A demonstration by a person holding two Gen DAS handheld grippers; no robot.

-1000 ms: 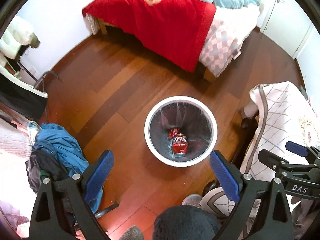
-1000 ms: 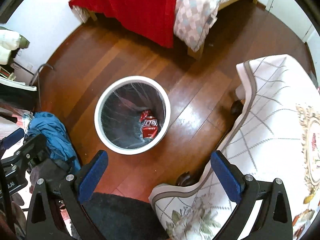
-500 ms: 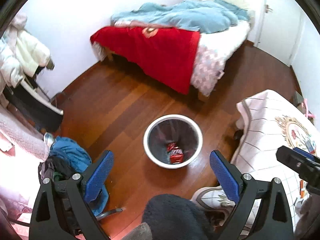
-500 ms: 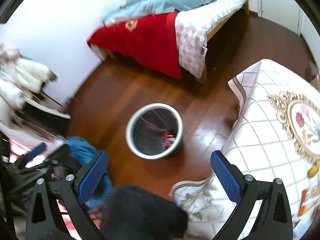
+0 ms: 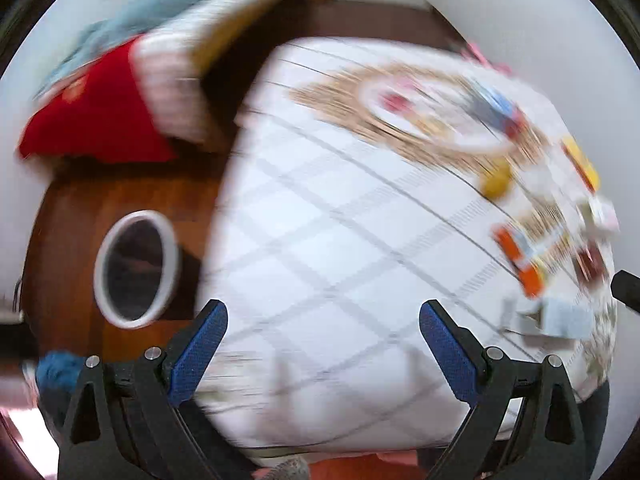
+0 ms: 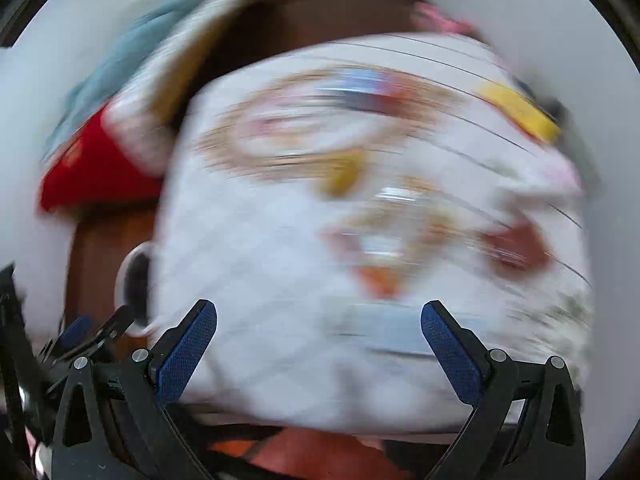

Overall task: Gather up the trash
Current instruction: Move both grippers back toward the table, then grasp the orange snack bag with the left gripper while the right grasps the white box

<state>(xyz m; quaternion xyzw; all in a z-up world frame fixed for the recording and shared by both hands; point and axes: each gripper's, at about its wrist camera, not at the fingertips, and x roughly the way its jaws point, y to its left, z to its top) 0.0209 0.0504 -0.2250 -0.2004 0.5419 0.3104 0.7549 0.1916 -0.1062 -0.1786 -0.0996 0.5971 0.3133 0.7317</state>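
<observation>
Two hand-held grippers, left gripper (image 5: 319,320) and right gripper (image 6: 318,316), each with blue pads spread wide and nothing between them; both views heavily motion-blurred.

Several small scraps on the table (image 5: 340,240), on its white checked cloth, toward the right-hand and near edges; identities not legible. Among them: a pale blue-grey flat piece (image 6: 384,330) just inside the near edge, an orange piece (image 6: 380,278) a little farther in, a yellow piece (image 6: 344,172) nearer the cloth's central medallion.

Key relation: pale flat piece directly ahead of the right gripper, inside the span of its open fingers, long axis apparently crosswise, parallel to the near edge; same piece in the left wrist view (image 5: 560,322) off to the right, outside that gripper's right finger. Right hand judged the nearer, and better lined up; a crosswise long axis likely calling for a turn of the wrist, or a pinch across the short width, before closing.

Trash bin (image 5: 136,268) on the wooden floor beyond the table's left edge, low and to the left of both grippers, partly hidden by the cloth in the right wrist view; contents not discernible.

Bed with red blanket (image 5: 92,116) in the background, upper left.
</observation>
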